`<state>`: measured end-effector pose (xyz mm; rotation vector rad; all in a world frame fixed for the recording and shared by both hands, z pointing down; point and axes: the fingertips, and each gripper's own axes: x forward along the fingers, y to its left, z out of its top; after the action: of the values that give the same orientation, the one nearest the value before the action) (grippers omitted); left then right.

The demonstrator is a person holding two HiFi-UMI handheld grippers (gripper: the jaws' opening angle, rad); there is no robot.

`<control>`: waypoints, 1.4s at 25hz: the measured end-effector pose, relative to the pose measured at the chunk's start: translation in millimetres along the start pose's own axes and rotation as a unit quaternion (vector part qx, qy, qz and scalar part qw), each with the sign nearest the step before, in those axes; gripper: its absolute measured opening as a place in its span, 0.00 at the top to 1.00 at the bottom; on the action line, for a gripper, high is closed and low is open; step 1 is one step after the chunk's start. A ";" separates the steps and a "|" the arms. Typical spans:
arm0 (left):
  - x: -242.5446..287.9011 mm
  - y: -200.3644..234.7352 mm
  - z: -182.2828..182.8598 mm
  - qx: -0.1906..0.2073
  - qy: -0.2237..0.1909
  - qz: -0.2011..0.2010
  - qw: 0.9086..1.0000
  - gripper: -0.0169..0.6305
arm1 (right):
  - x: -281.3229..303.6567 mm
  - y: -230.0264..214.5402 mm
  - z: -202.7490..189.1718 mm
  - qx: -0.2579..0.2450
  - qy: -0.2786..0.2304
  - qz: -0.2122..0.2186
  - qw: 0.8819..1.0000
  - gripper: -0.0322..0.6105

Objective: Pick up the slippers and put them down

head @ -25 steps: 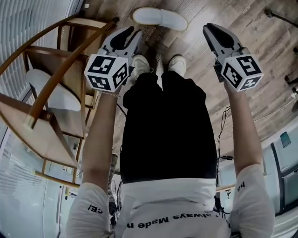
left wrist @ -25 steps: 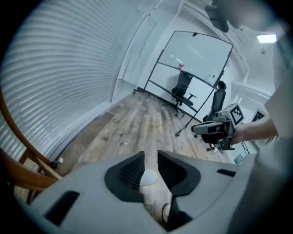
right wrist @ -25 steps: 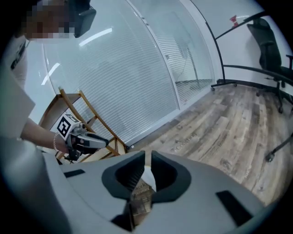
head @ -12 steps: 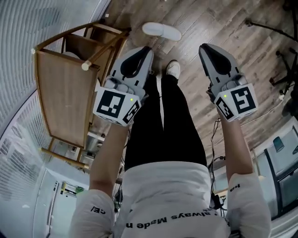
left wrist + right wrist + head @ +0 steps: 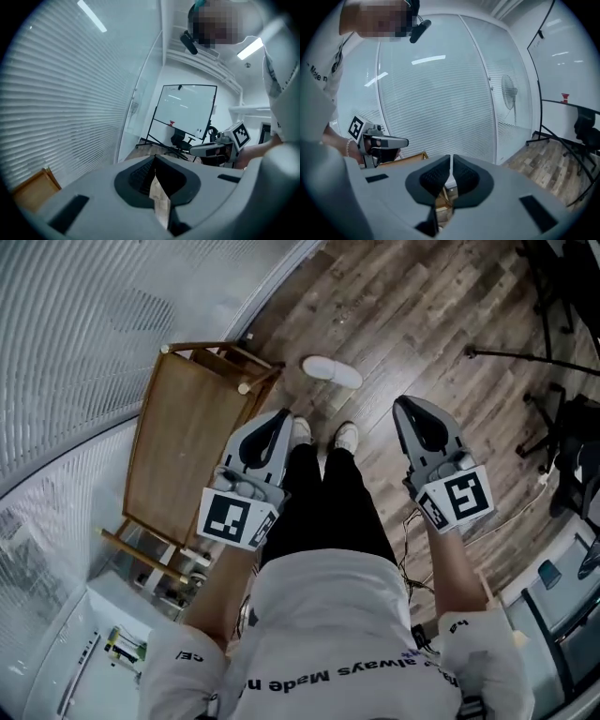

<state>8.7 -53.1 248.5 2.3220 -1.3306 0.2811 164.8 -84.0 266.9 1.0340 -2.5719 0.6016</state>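
One white slipper lies on the wooden floor, ahead of the person's white shoes. Both grippers are held high above it, side by side, at about waist height. My left gripper hangs over the left shoe, beside the wooden rack. Its jaws have just closed, and they meet with nothing between them. My right gripper is out to the right over bare floor. It is also shut and empty. No second slipper shows.
The rack stands against the curved glass wall with blinds. Stand legs and an office chair are on the right. A whiteboard on a stand is across the room.
Both grippers and the head camera have risen well away from the floor. The slipper and the rack now look smaller and farther off. A white shape on the rack's shelf is out of sight.
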 end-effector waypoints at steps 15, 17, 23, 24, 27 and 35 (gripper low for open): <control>-111.1 -47.0 171.0 0.054 -0.123 0.012 0.991 0.96 | -78.3 104.2 181.8 -0.096 -0.090 0.016 0.991 0.91; -122.8 -52.4 190.4 0.061 -0.138 0.011 0.988 0.95 | -85.8 115.1 198.1 -0.102 -0.097 0.017 0.990 0.91; -142.8 -78.1 221.5 0.070 -0.164 -0.001 0.984 0.95 | -111.9 145.2 236.7 -0.116 -0.124 0.030 0.985 0.91; -144.6 -81.5 223.2 0.072 -0.165 -0.005 0.984 0.95 | -114.5 149.3 240.3 -0.118 -0.126 0.031 0.985 0.91; -151.0 -92.5 227.0 0.075 -0.170 -0.016 0.982 0.95 | -124.2 160.4 246.5 -0.125 -0.128 0.034 0.983 0.91; -174.6 -110.1 240.3 0.071 -0.183 -0.027 0.980 0.95 | -152.0 184.9 254.3 -0.127 -0.139 0.033 0.982 0.91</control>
<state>2.5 14.6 -60.9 2.6190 -1.4509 -0.0785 108.3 1.7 -67.0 1.0073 -2.8374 0.1417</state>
